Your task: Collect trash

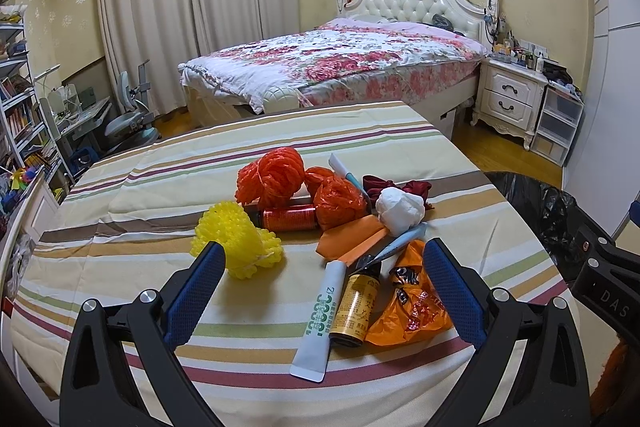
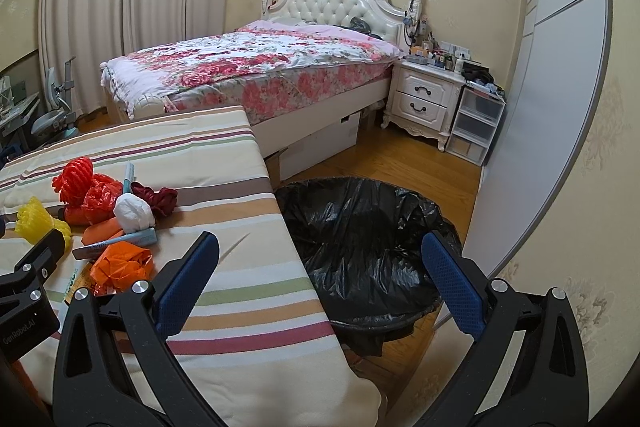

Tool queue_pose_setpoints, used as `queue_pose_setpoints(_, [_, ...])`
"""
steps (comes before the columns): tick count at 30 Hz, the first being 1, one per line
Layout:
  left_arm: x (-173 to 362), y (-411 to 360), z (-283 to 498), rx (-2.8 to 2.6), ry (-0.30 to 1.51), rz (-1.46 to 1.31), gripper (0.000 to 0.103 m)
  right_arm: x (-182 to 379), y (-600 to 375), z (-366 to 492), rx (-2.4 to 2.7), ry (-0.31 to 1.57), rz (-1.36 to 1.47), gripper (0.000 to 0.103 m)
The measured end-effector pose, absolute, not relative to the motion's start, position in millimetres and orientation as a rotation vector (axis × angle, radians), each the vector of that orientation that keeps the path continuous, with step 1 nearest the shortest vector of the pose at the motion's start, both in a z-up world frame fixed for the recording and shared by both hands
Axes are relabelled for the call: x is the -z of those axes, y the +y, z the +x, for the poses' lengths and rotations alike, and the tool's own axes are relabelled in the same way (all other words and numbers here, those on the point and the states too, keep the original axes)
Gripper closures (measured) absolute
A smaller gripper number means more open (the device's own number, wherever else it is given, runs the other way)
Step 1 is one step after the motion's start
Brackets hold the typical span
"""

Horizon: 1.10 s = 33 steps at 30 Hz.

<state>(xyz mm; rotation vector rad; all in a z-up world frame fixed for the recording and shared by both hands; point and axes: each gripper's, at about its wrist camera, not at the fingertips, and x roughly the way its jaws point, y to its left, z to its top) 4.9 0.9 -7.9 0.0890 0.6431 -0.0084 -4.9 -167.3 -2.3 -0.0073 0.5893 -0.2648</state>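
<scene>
Striped cloth covers the table (image 1: 132, 187), over whose near edge the left gripper (image 1: 324, 259) gapes wide and empty around a white tube (image 1: 320, 319), brown bottle (image 1: 356, 307) and orange wrapper (image 1: 416, 311), the right gripper (image 2: 320, 247) equally wide above the table's corner and black-lined bin (image 2: 360, 239), while yellow netting (image 1: 236, 243), orange netting (image 1: 272, 179) and a white wad (image 1: 400, 209) lie farther in.

In the left wrist view, the black body of the right gripper (image 1: 610, 301) at the frame's right edge bears the white letters "DAS". In the right wrist view, the left gripper (image 2: 24, 323) carries "GenRobot.AI" in pale print. The white tube (image 1: 320, 319) shows green characters too distorted to read with certainty, and the yellow bottle (image 1: 354, 307) carries small print that cannot be made out.
</scene>
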Motion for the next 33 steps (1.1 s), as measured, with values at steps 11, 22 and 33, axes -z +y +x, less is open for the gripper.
queue_pose_setpoints(11, [9.3,-0.9,5.4,0.009,0.645,0.091,0.006,4.7,-168.2,-5.9,0.265,0.591,-0.006,0.004])
queue_pose_setpoints(22, [10.1,-1.6,6.0,0.01,0.648,0.091,0.006,4.8,-168.4,-4.9,0.26,0.597,-0.003,0.004])
queue_pose_setpoints(33, [26.3,14.9,-0.1,-0.024,0.674,0.078,0.007,13.7,-158.0,-3.2,0.213,0.641,0.009,0.004])
